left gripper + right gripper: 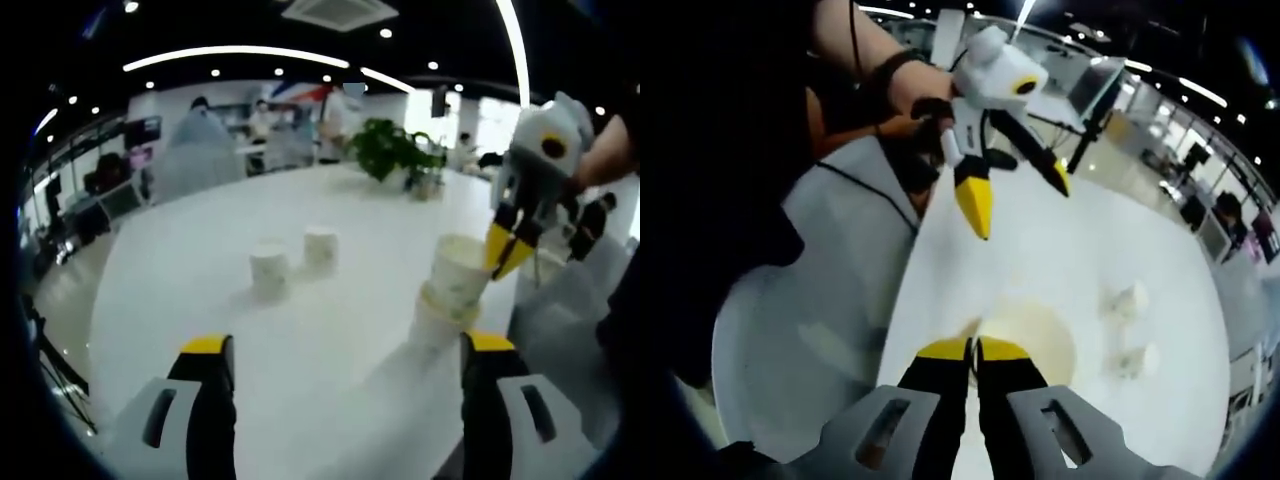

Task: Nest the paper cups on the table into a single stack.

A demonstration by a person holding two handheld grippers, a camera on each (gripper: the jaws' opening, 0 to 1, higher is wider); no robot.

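Note:
A short stack of white paper cups (448,292) stands on the white round table (190,270) at the right. My right gripper (501,266) comes in from the right and is shut on the rim of the top cup (458,256). In the right gripper view, that gripper (973,348) pinches the near wall of the top cup (1032,338), whose mouth faces up. Two single cups (269,270) (321,248) stand apart further left on the table, small in the right gripper view (1130,298) (1137,360). My left gripper (346,345) is open and holds nothing, hovering above the table (1022,208).
A potted plant (395,150) stands at the table's far side, with people and desks beyond it. A white chair (810,300) sits close to the table edge by the stack. A person's arm (855,50) holds the left gripper.

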